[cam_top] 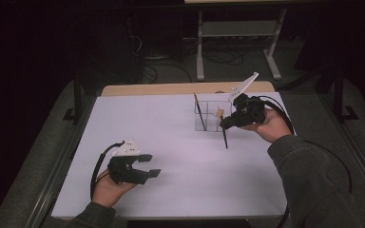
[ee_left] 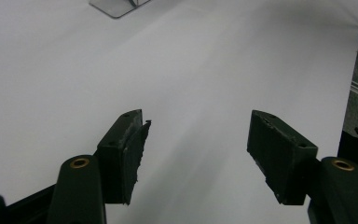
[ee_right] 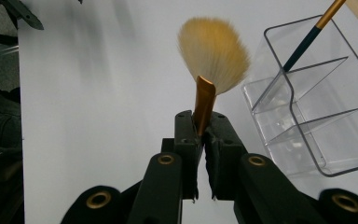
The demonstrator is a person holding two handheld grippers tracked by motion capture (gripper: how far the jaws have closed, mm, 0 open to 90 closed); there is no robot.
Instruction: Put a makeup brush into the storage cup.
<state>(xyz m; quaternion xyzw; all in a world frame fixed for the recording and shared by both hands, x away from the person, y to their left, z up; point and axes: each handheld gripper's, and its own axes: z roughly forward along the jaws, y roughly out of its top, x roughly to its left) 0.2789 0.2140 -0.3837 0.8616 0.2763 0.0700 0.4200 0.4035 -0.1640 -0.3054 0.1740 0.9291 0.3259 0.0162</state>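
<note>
Gripping the brush (ee_right: 213,60) by its ferrule beside the organizer (ee_right: 307,102), apparently to slot it in, the right claw (ee_right: 204,133) is clamped while the left claw (ee_left: 196,140) gapes empty above the desk (cam_top: 171,133).

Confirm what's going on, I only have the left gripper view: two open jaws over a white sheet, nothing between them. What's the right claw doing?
Observer: The right claw is shut on a fan brush, pinching its gold ferrule.
Operator: Where is it relative to the container?
Observer: In the high view it sits right beside a clear organizer, at the far right part of the white sheet.
Operator: Anything in the organizer already?
Observer: Yes, a dark-handled brush leans in one compartment.
</note>
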